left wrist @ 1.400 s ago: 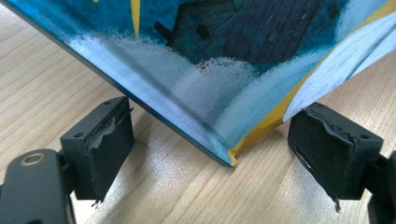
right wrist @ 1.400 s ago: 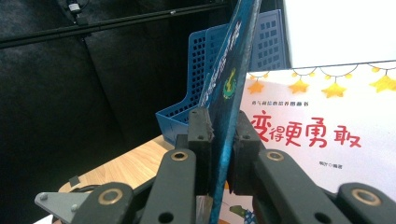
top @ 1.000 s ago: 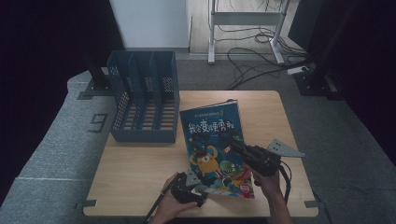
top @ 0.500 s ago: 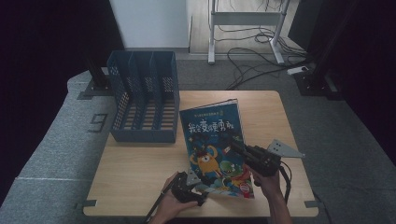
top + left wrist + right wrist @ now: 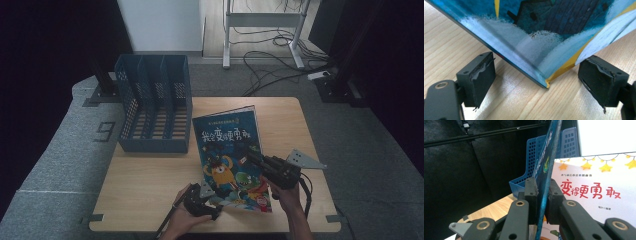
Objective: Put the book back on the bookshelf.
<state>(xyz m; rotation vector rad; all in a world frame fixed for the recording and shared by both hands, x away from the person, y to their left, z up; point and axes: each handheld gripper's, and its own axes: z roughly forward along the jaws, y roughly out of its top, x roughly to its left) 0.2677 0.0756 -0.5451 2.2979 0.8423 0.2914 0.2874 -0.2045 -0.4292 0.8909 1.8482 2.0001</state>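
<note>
High view: a picture book [image 5: 227, 150] lay on the table [image 5: 145, 175], just right of a blue file rack [image 5: 155, 105]. The right gripper [image 5: 250, 154] reached over the book's right half, and the left gripper [image 5: 212, 197] sat at its near left corner. The rack's slots appeared empty, though their far depths could not be checked.

Left gripper view: the jaws stood wide apart, one on either side of the book's near corner [image 5: 544, 80], touching neither face. The cover [image 5: 529, 30] was raised off the table [image 5: 506, 100] above that corner. This tool was released.

Right gripper view: the jaws were clenched on the cover [image 5: 544, 182], which stood almost on edge between the pads [image 5: 531, 192]. A white title page [image 5: 599, 195] lay exposed beside it. The rack [image 5: 534, 162] stood beyond, with nothing seen in its slots.

Judgement: the step in hand was opening or lifting the book by its cover. The next move likely called for the left gripper to close on the corner so the book could be raised whole, upright, toward a slot
</note>
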